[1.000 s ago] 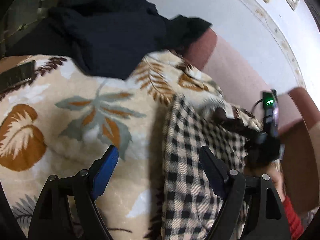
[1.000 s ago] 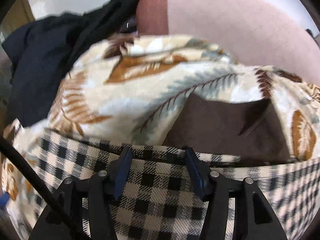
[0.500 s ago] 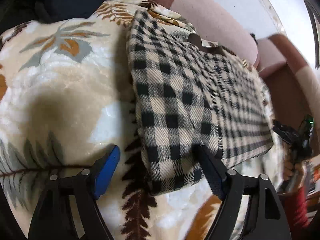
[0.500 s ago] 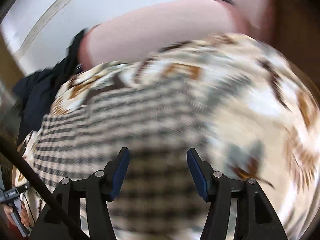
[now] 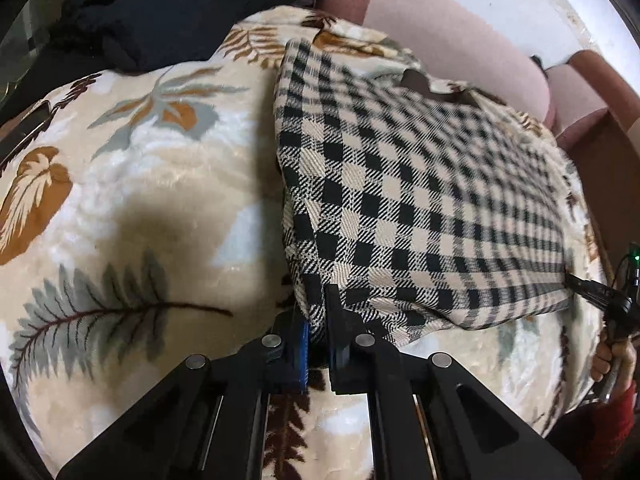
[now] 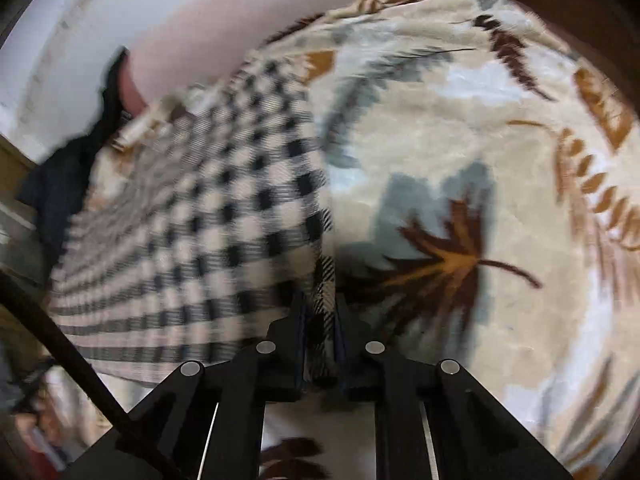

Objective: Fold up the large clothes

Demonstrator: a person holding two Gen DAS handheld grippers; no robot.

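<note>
A beige-and-black checked garment point(image 5: 420, 200) lies folded flat on a leaf-patterned blanket point(image 5: 140, 200). My left gripper point(image 5: 318, 304) is shut on the garment's near left corner, with cloth pinched between its pads. In the right wrist view the same garment point(image 6: 200, 220) spreads to the left, blurred. My right gripper point(image 6: 322, 304) has the near right corner between its jaws, which are closing on it. The left wrist view also shows the right gripper point(image 5: 576, 282) at the garment's far right edge, with a hand point(image 5: 612, 356) behind it.
A dark navy garment point(image 5: 160, 8) is heaped at the back left of the blanket. Behind it rises a pink sofa back point(image 5: 460, 40). The leaf blanket point(image 6: 480, 140) stretches wide to the right of the checked garment. A black cable point(image 6: 60, 352) crosses the lower left.
Both grippers went from open to closed on the garment's near corners. The right gripper swept from the collar edge across to the near right corner. The left one dropped onto the near left corner.
</note>
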